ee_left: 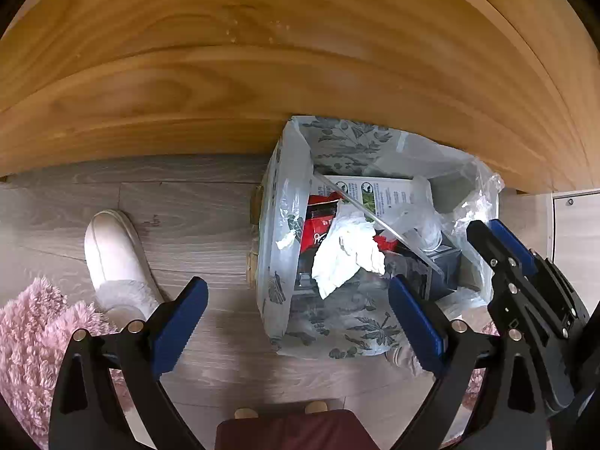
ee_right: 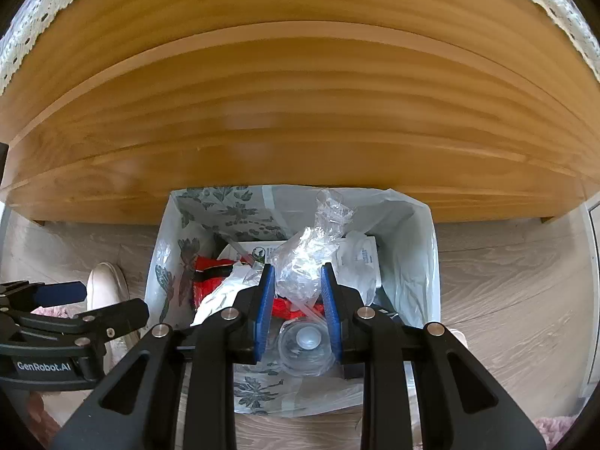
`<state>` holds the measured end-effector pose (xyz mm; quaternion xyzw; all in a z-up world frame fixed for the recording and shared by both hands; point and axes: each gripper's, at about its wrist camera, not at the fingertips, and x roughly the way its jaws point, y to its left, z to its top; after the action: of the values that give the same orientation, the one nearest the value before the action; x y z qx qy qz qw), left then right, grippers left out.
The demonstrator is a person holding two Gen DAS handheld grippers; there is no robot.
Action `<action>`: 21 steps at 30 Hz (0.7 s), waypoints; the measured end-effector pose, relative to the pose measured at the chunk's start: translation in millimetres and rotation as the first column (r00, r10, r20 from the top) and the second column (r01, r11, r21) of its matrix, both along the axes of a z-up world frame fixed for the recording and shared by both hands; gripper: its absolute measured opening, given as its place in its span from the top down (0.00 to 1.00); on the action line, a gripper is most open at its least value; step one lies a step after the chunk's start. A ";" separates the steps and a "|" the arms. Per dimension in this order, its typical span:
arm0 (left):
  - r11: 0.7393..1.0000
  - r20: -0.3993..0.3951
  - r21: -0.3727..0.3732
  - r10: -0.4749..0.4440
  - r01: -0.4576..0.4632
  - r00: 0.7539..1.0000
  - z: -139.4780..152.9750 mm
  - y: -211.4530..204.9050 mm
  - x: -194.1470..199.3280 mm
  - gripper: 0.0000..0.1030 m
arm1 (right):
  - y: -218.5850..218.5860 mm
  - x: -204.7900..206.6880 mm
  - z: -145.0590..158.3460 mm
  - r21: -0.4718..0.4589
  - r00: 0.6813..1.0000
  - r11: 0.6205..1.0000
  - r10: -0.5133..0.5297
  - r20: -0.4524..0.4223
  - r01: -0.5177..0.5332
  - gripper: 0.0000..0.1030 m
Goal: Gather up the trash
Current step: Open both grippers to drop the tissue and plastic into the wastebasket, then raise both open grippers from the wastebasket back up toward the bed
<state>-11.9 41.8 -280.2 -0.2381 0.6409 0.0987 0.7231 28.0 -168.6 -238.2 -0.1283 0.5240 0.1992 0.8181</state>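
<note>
Starting at far left of the left wrist view: a fluffy pink rug (ee_left: 26,337) on the grey wood-plank floor (ee_left: 180,202), with a white slip-on shoe (ee_left: 112,255) beside it, toe toward the wooden furniture panel (ee_left: 262,75) that spans the top of both views. Left hand-held gripper (ee_left: 298,320) stands wide, its blue pads well apart with nothing between them; it hangs above the floor and the near left edge of the bin. Right of centre, a square waste bin lined with a clear leaf-printed plastic bag (ee_left: 285,225) sits on the floor against the panel. Inside lie a crumpled white paper tissue (ee_left: 345,255) on top, a red and black snack wrapper (ee_left: 318,217) under it, a white printed carton (ee_left: 375,191) behind, and a dark box (ee_left: 442,277) to the right. Right hand-held gripper (ee_right: 298,288), seen from its own camera, is narrowed on a wad of crumpled clear plastic film (ee_right: 303,258), both blue pads pressing its sides; the wad is above the bin's open mouth, over the trash. Below it in the bin rests a clear plastic cup (ee_right: 305,348), seen end-on.
</note>
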 end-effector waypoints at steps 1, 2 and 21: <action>1.000 -0.001 0.001 0.001 -0.001 1.000 -0.2 -0.1 0.0 0.09 | 0.8 0.0 -0.8 -0.002 1.000 1.000 0.001 -0.003 -0.001 0.76; 1.000 -0.002 0.001 -0.001 0.001 1.000 -0.6 -0.4 -0.2 0.09 | 0.5 0.1 -1.0 -0.002 1.000 1.000 0.002 -0.006 -0.002 0.75; 1.000 -0.025 0.013 -0.003 0.004 1.000 -4.6 -1.7 -1.3 0.09 | -12.5 8.4 -14.0 -0.068 0.994 0.994 -0.092 -0.055 0.089 0.08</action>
<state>-13.2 40.2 -284.8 -0.2310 0.6496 0.1046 0.7168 36.4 -181.0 -252.2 -0.1251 0.5590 0.1484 0.8061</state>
